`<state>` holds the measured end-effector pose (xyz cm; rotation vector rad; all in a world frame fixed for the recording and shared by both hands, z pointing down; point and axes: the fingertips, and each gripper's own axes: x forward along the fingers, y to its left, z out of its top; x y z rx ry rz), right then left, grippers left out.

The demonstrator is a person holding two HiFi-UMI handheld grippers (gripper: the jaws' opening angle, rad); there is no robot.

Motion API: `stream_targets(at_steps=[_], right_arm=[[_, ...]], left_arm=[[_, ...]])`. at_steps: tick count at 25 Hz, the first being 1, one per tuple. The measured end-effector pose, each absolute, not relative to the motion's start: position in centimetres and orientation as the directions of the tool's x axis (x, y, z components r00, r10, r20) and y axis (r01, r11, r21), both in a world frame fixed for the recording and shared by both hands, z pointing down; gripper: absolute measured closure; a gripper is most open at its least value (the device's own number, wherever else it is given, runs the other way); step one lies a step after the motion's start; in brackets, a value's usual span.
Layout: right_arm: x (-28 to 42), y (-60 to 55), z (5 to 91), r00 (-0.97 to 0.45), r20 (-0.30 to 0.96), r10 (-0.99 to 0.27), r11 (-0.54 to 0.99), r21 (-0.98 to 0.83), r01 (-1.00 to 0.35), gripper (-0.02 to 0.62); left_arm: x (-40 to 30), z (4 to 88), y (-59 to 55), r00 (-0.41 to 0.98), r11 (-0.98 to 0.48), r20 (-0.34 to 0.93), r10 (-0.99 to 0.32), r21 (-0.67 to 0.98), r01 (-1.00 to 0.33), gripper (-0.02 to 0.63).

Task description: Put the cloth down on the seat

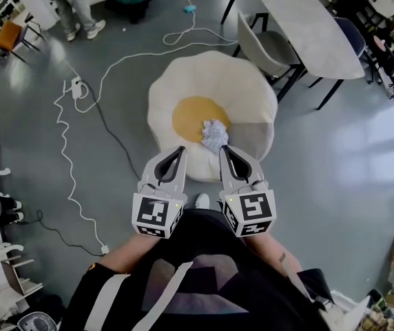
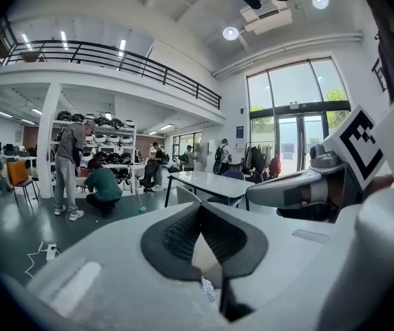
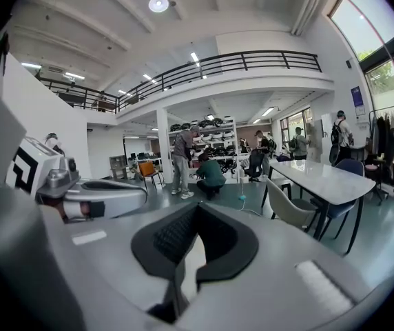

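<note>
Nearest, the person is holding the left gripper (image 1: 178, 152) and the right gripper (image 1: 223, 152) side by side just beyond a dark top (image 1: 207, 243), both pointing away. Each pair of jaws is resting together, clamping nothing. Just past the tips, the cream seat (image 1: 249, 92) with a yellow middle is lying on the grey floor. The crumpled pale cloth (image 1: 215, 135) is sitting on it, at the right edge of the yellow patch. Farther right, a grey chair (image 1: 264, 47) is standing at a white table (image 1: 304, 23).

The seat (image 1: 249, 88) looks matt, plush fabric (the cloth (image 1: 215, 135) crumpled), the floor (image 1: 341, 171) glossy.
</note>
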<state>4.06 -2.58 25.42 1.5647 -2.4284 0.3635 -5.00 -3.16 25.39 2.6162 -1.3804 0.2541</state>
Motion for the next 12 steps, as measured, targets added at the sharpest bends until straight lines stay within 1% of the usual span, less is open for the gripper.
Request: stream_targets(at_steps=[4,12], right_arm=[[3.1,-2.3,24.7,-0.394,0.310,-0.865,0.390,-0.079,-0.918,0.594],[-1.4,-1.5,25.1,-0.433,0.324,-0.841,0.437,-0.065,-0.897,0.595]], left_arm=[[-6.3,24.5,-3.1,0.559,-0.560,0.210,-0.802,0.062,-0.826,0.607],[-10.1,24.2,-2.9,0.540,-0.542,0.203,-0.817,0.052,-0.839,0.607]])
